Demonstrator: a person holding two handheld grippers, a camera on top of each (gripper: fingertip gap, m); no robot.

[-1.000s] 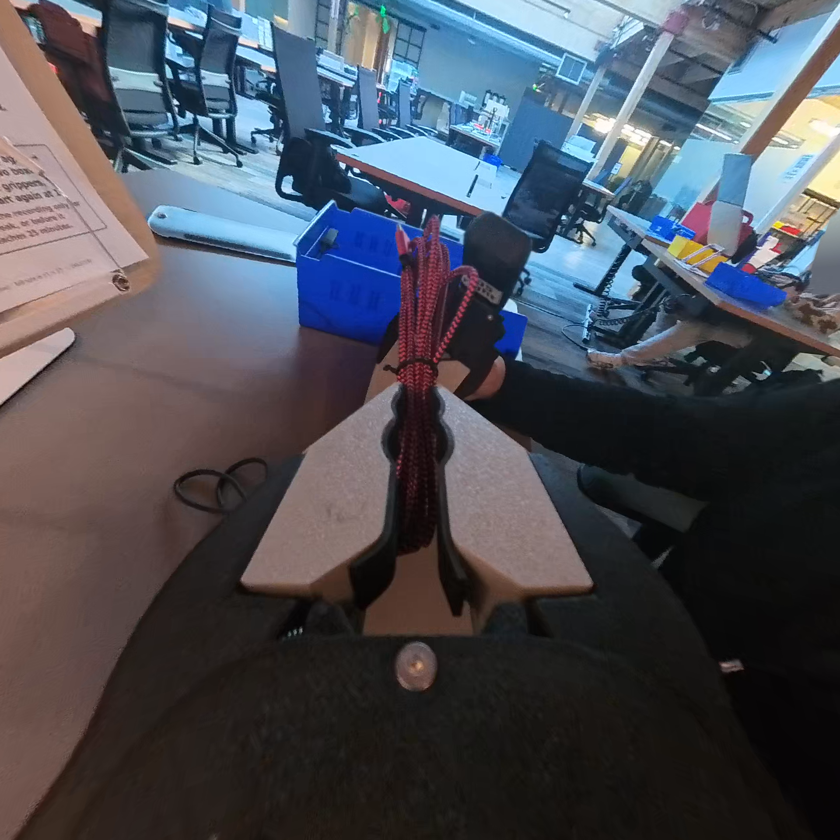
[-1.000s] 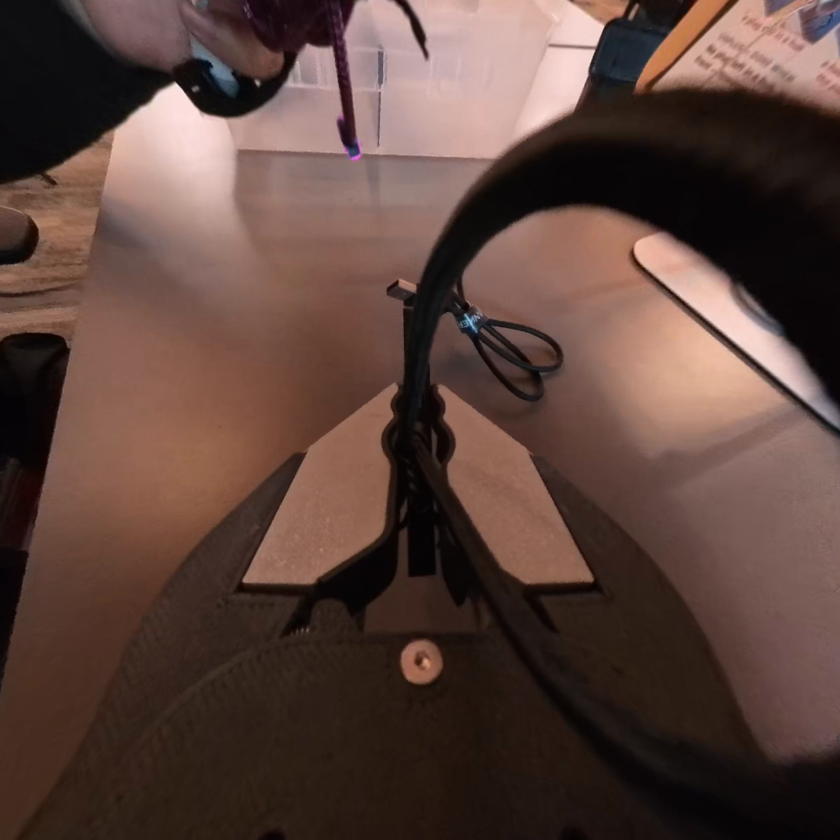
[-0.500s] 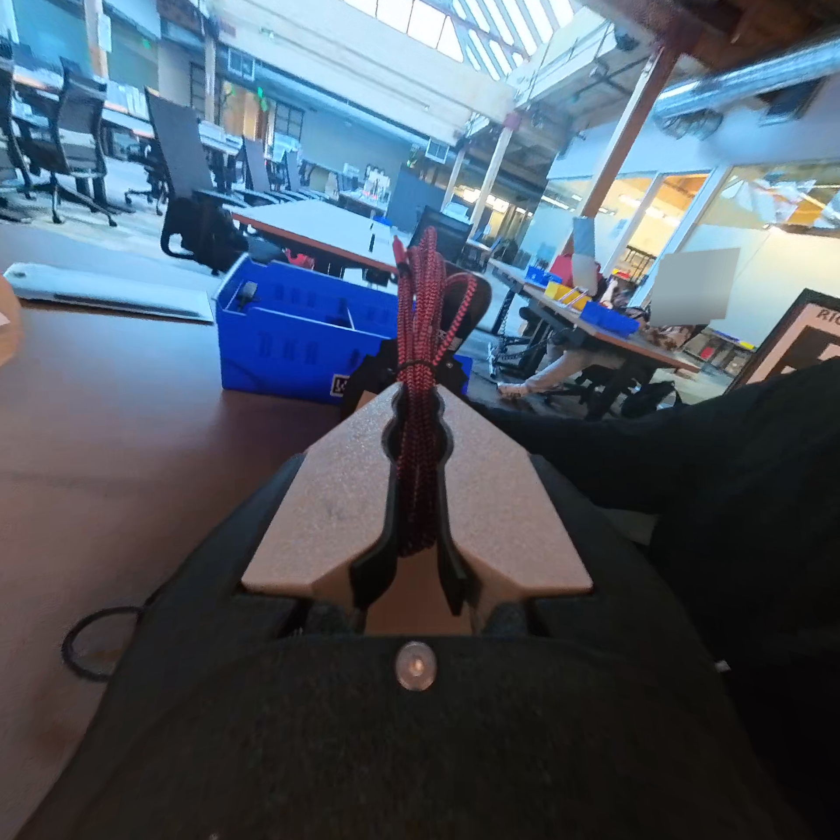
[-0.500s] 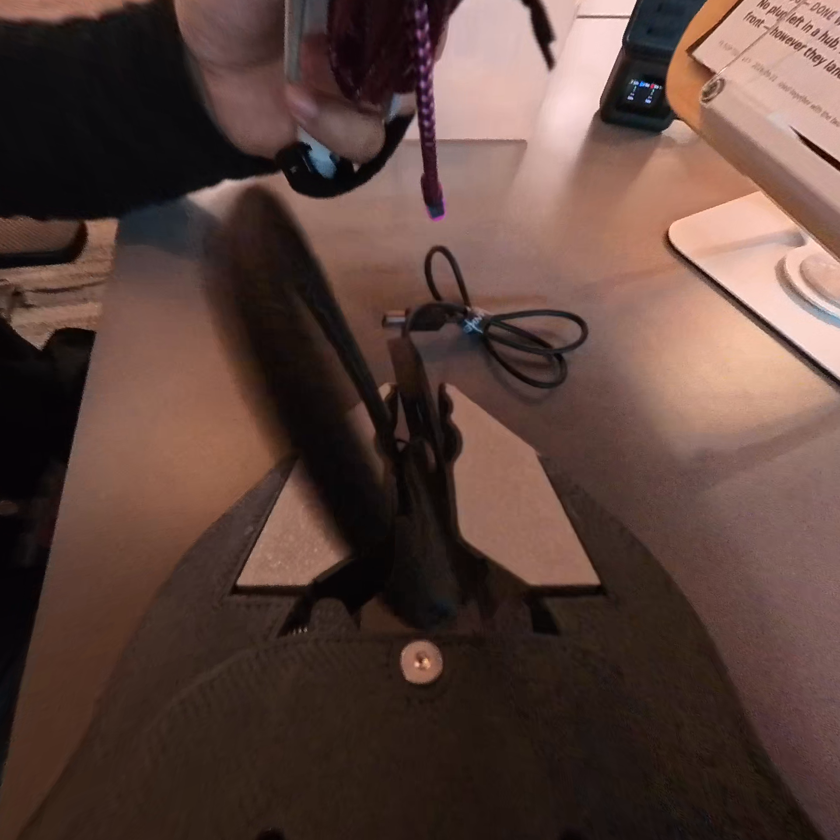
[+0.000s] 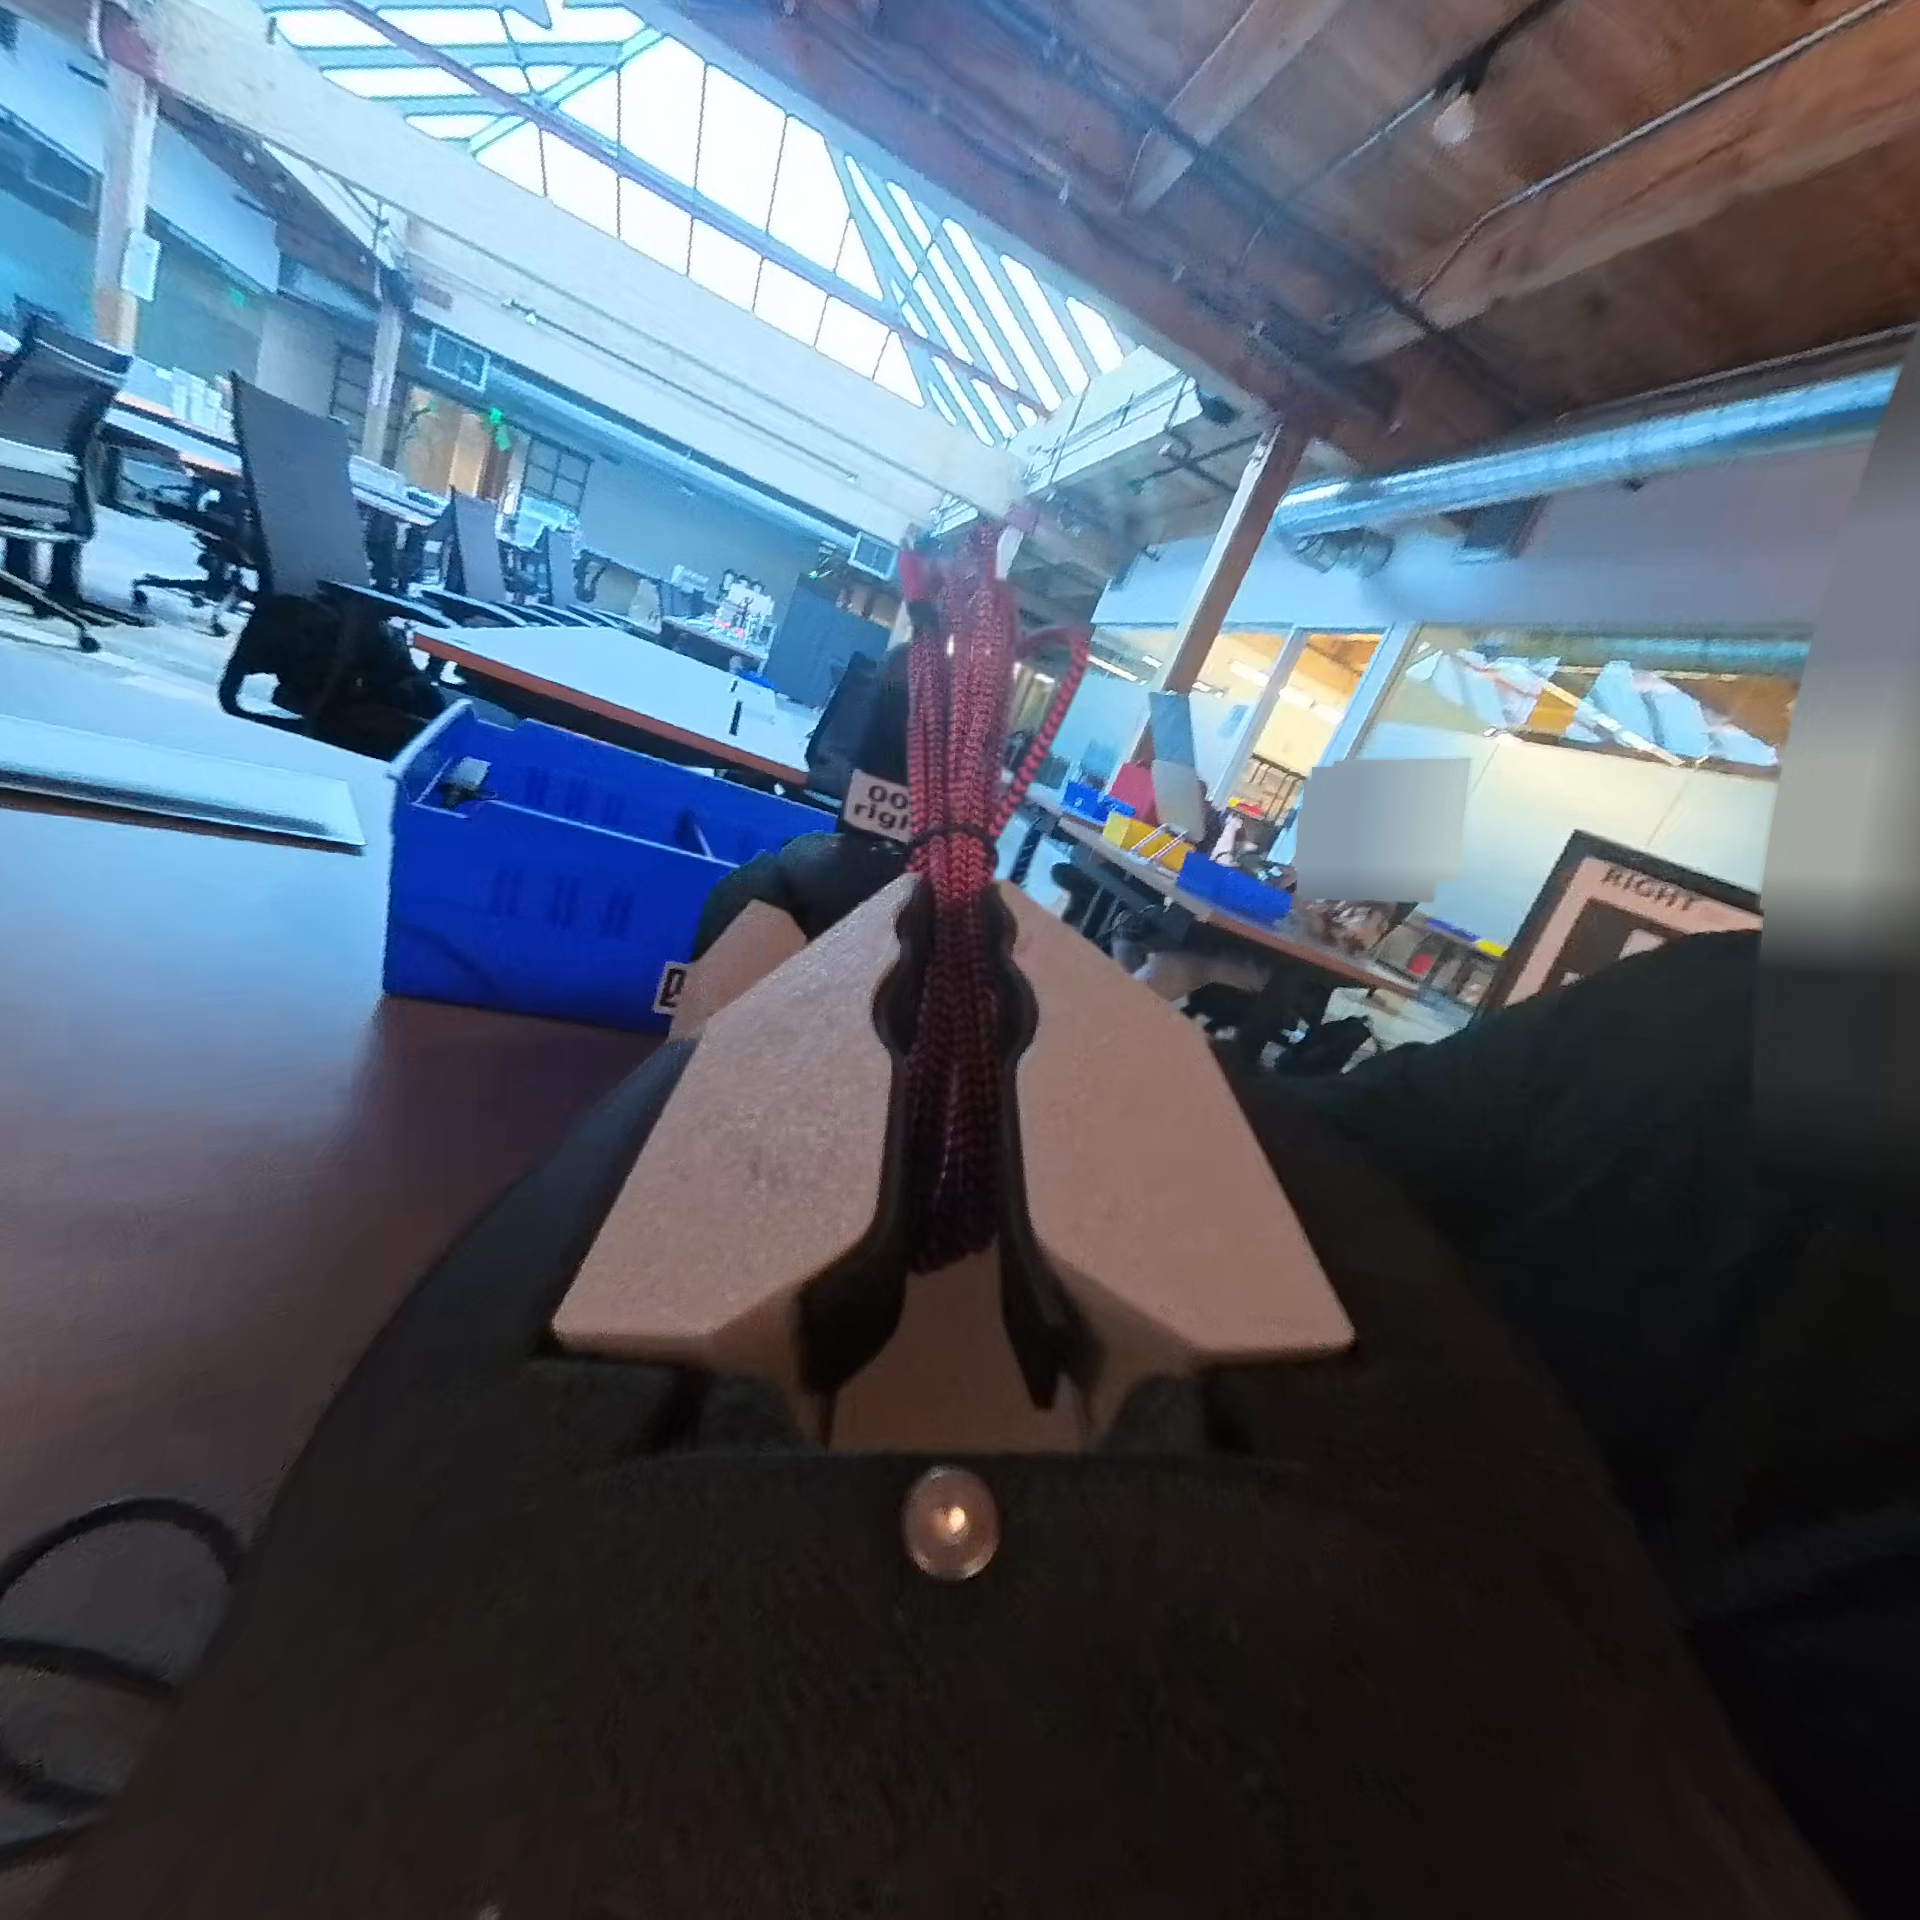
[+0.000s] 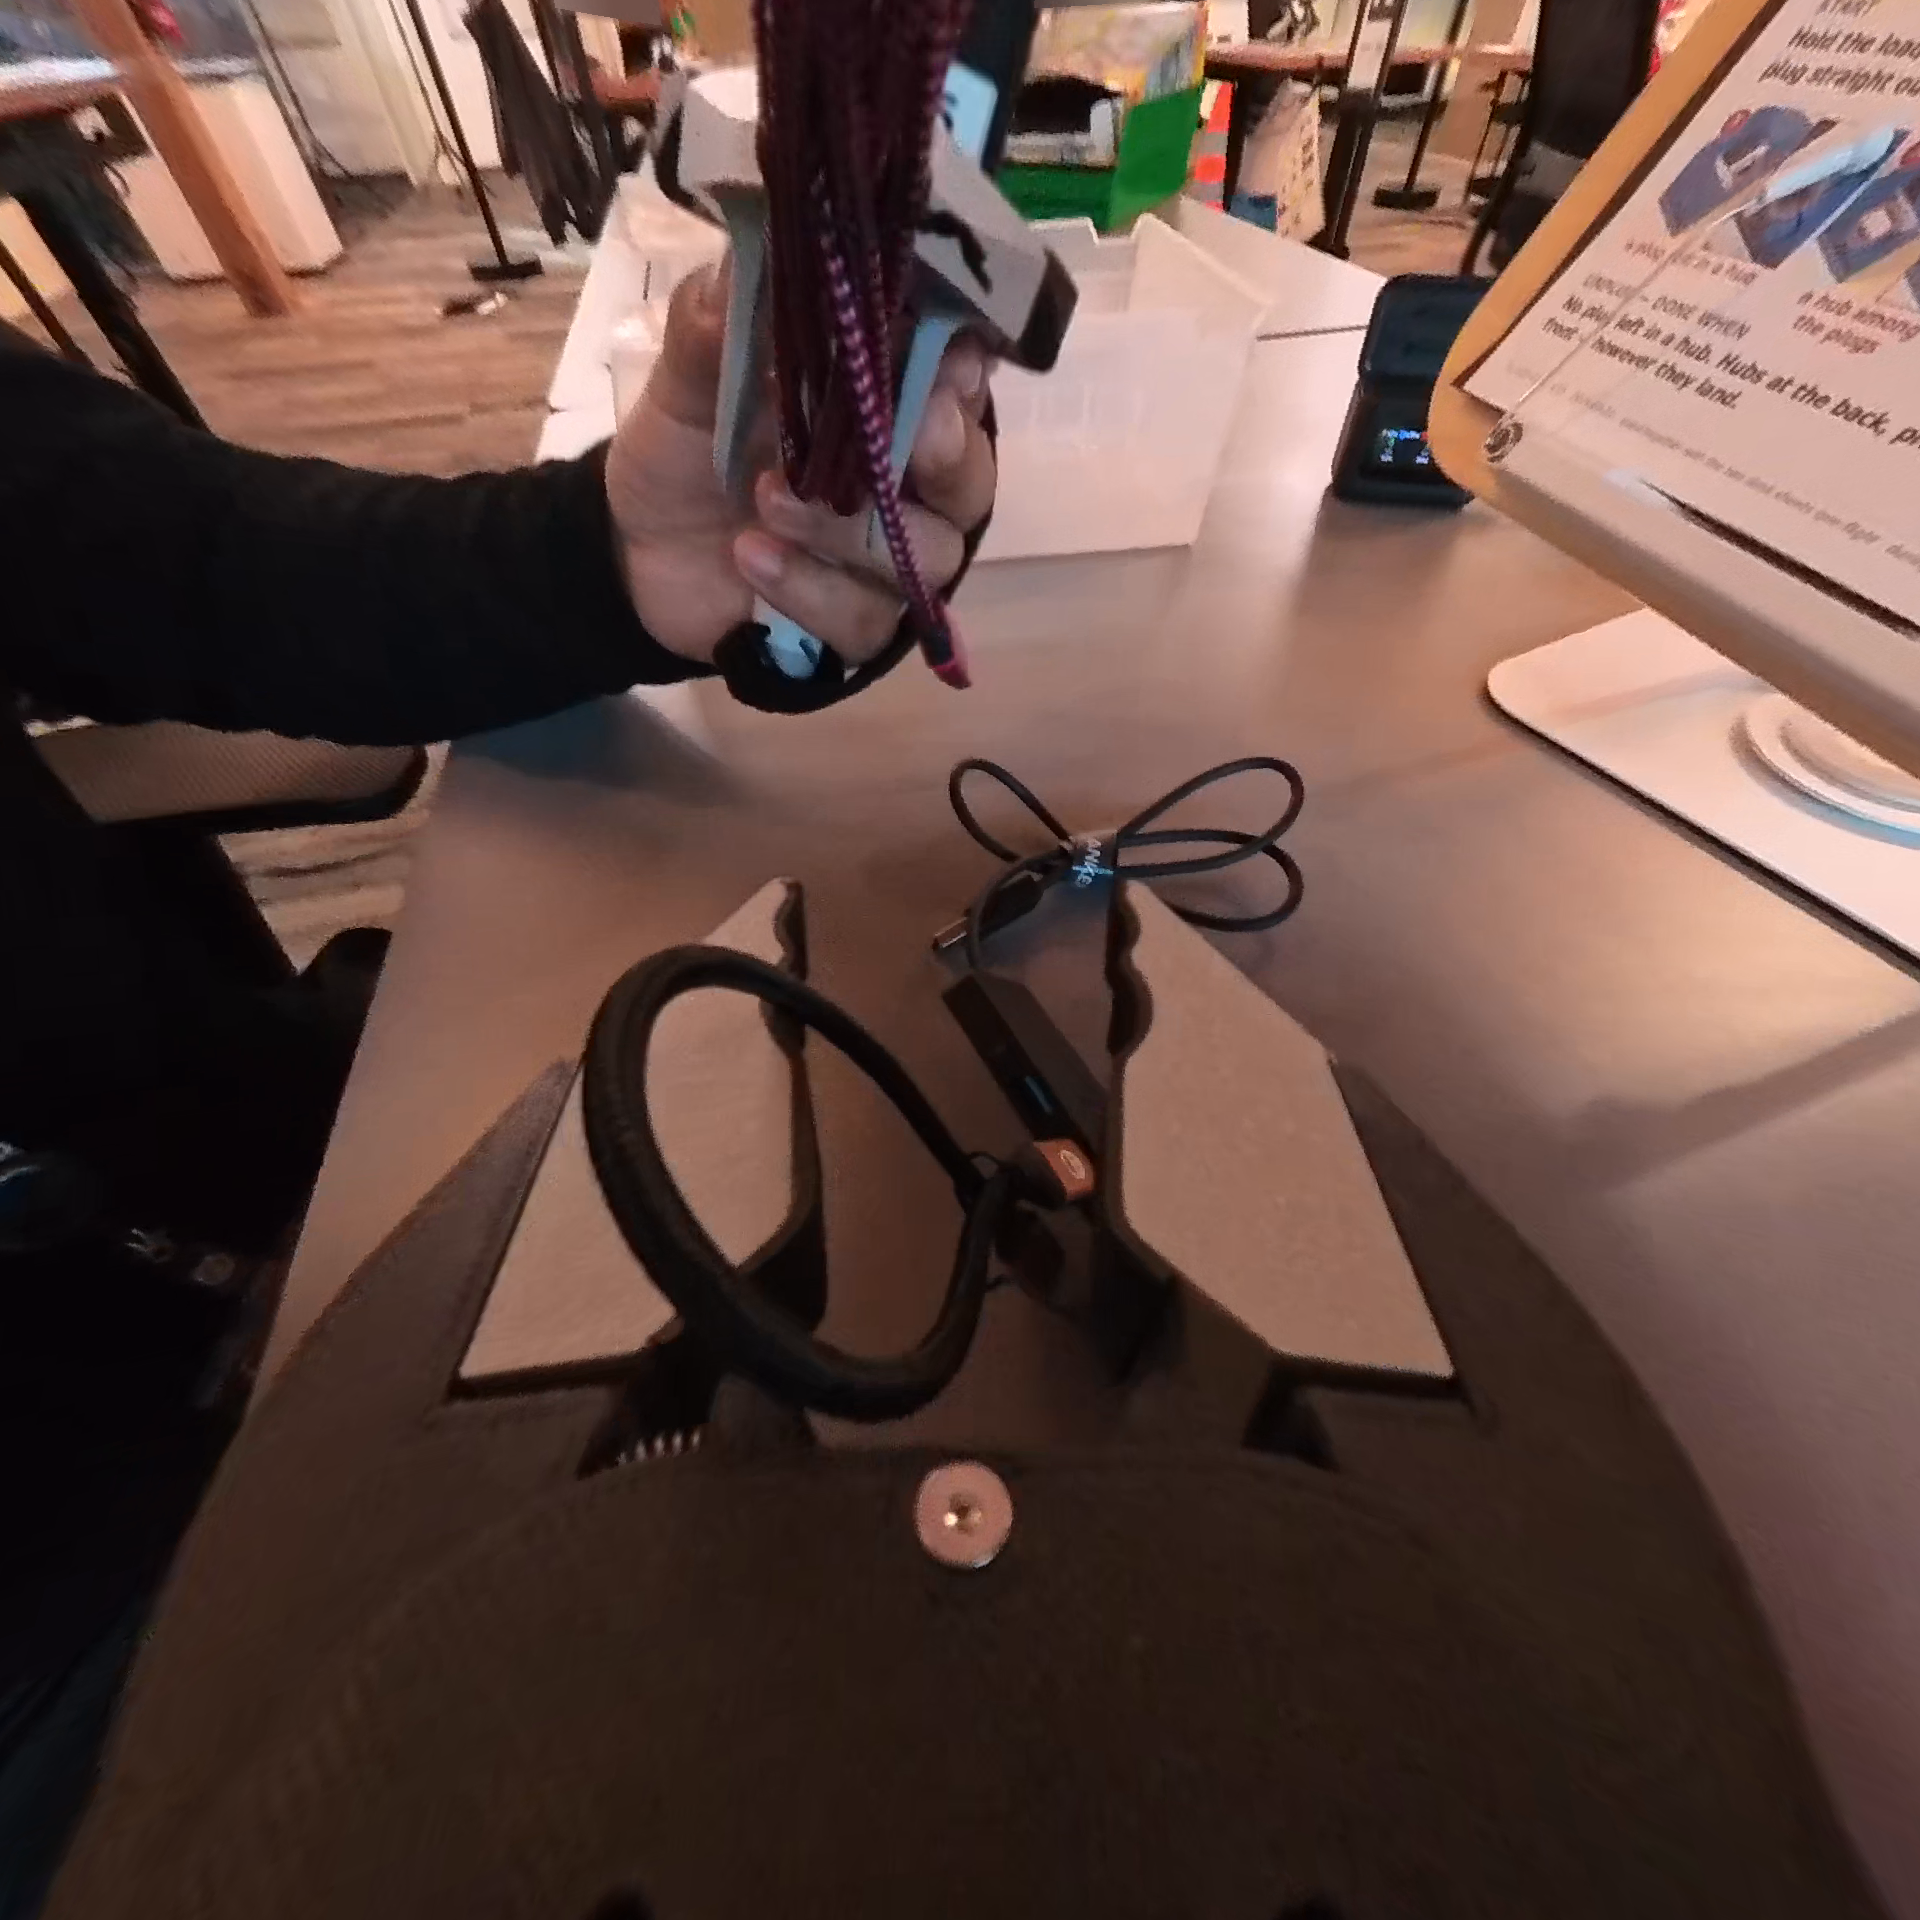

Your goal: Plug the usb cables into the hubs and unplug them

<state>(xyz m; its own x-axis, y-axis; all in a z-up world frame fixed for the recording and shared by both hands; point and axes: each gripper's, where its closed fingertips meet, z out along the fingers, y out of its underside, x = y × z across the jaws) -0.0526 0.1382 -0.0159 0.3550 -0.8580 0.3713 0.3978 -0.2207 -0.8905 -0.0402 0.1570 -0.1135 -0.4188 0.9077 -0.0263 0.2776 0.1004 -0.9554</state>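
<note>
Right tongs (image 6: pixel 956 935) spread wide, nothing pinched; black hub (image 6: pixel 1023 1070) lying between the fingers, toward the right one, with an orange-tipped plug (image 6: pixel 1055 1169) at its near end and a thick black lead (image 6: pixel 707 1195) looping over the left finger; whether hub rests on the surface (image 6: pixel 1455 935) or on the tongs: cannot tell. Just beyond the fingertips, thin black cable (image 6: pixel 1153 842) coiled in a tied bundle, flat on the surface, one plug pointing toward the hub. Above and to the left, hand (image 6: pixel 727 509) in a black sleeve holding the left tongs (image 6: pixel 842 208) upright over the surface, red cable (image 6: pixel 831 260) hanging through them, one end dangling free just below the hand. Farther back: white bin (image 6: pixel 1122 416), small black device (image 6: pixel 1403 416) with a lit screen, instruction sheet on a stand (image 6: pixel 1683 312) at the right. Left wrist view: left tongs (image 5: pixel 954 904) pressed together on the bundled red cable (image 5: pixel 951 935), bundle tied with a black band and sticking out past the fingertips. Beyond, blue bin (image 5: pixel 540 883) on the surface (image 5: pixel 208 1091); office desks and chairs (image 5: pixel 312 582) far behind.
</note>
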